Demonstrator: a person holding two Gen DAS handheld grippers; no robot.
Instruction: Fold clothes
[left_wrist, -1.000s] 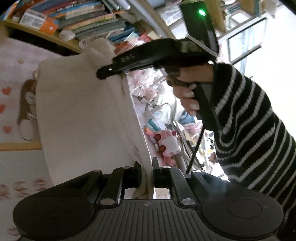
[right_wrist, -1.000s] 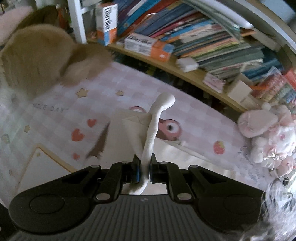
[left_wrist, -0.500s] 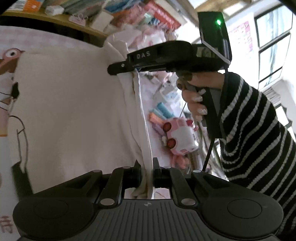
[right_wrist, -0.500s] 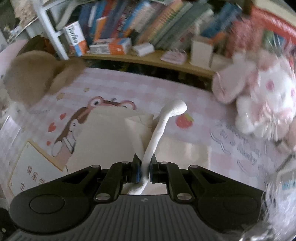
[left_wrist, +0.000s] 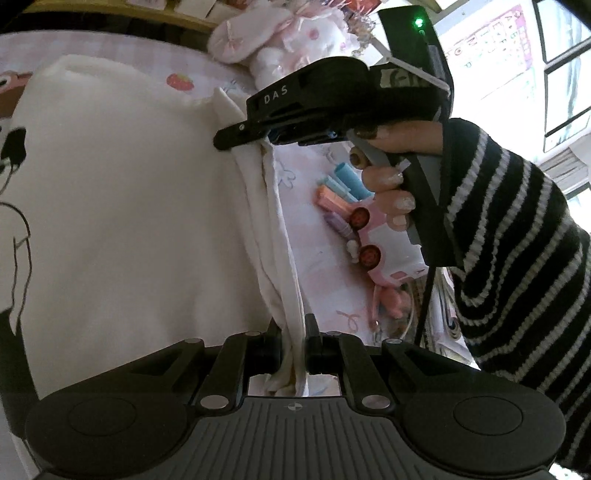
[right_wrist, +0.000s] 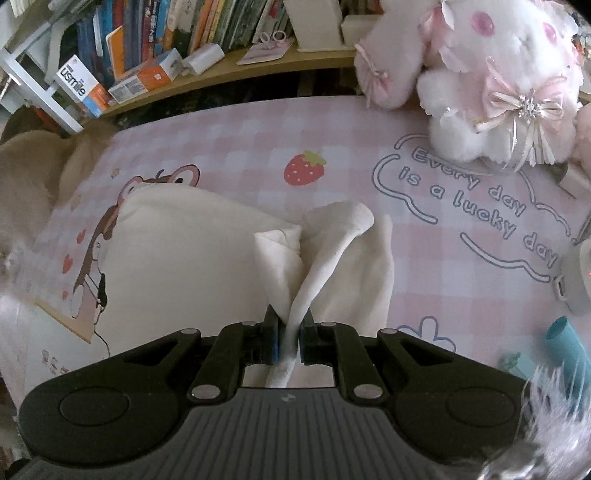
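Your left claw clamped the cream garment edge; your right claw pinched a fold of it. Garment lay on the pink tabletop, its near hem hidden behind both claws. Bookshelf far.

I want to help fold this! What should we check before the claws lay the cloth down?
1. Left claw pinching the white cloth: ok, edge sits between its fingers.
2. Right claw pinching the cloth: ok, a fold is clamped.
3. Pink mat bare beyond the cloth: ok.
4. Fluffy bunny toy out of the way: ok, at the far corner, apart from the cloth.
5. Pens and toy car clear of the cloth: ok, beside its edge, not touching.
6. Cloth edges lined up: cannot tell, layers are bunched.
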